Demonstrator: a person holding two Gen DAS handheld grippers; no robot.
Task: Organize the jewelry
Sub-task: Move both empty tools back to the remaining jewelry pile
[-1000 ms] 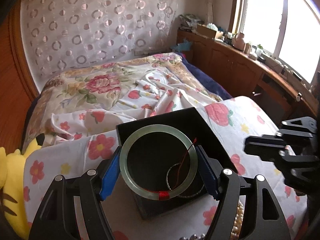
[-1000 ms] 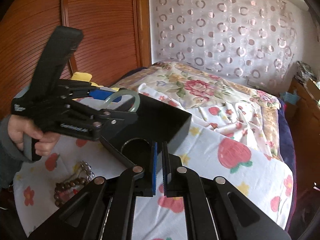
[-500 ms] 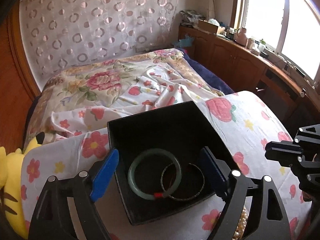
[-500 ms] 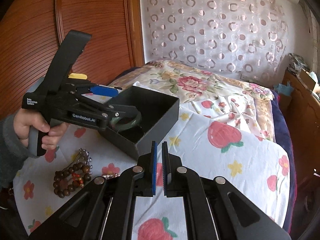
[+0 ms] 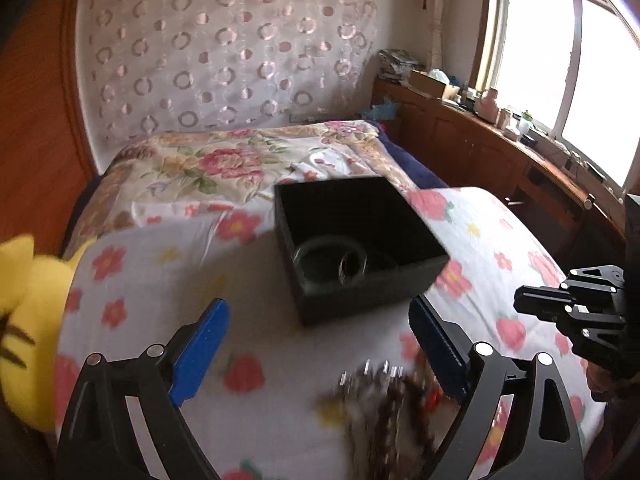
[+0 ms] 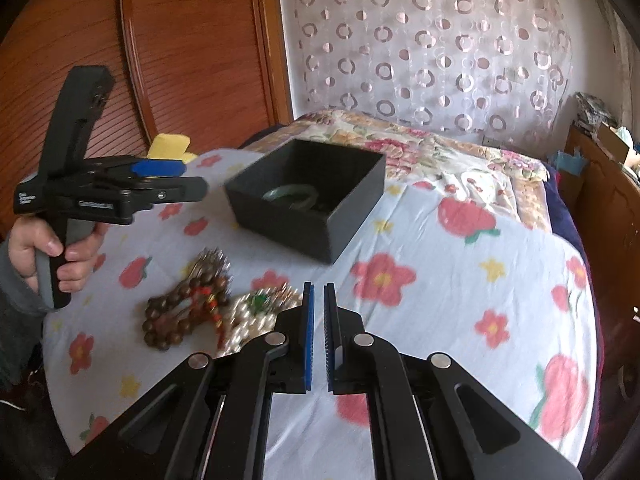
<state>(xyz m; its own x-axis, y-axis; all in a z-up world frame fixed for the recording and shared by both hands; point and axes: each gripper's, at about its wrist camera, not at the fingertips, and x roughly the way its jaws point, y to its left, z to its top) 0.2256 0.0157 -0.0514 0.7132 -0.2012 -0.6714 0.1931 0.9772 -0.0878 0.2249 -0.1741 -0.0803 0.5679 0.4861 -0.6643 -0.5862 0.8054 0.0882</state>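
Observation:
A black open box stands on the flowered cloth. A green jade bangle lies inside it with a thin dark bangle beside it. My left gripper is open and empty, pulled back from the box, above a blurred pile of beads. In the right wrist view the left gripper sits left of the box. My right gripper is shut and empty, next to brown wooden beads and a pearl strand.
A yellow plush toy lies at the left table edge. A bed with floral covers lies beyond the table. A wooden sideboard runs under the window at right. A wooden wardrobe stands at left.
My left gripper let the jade bangle go into the black box, then drew back and toward the bead pile. The right gripper stayed shut and drew back too.

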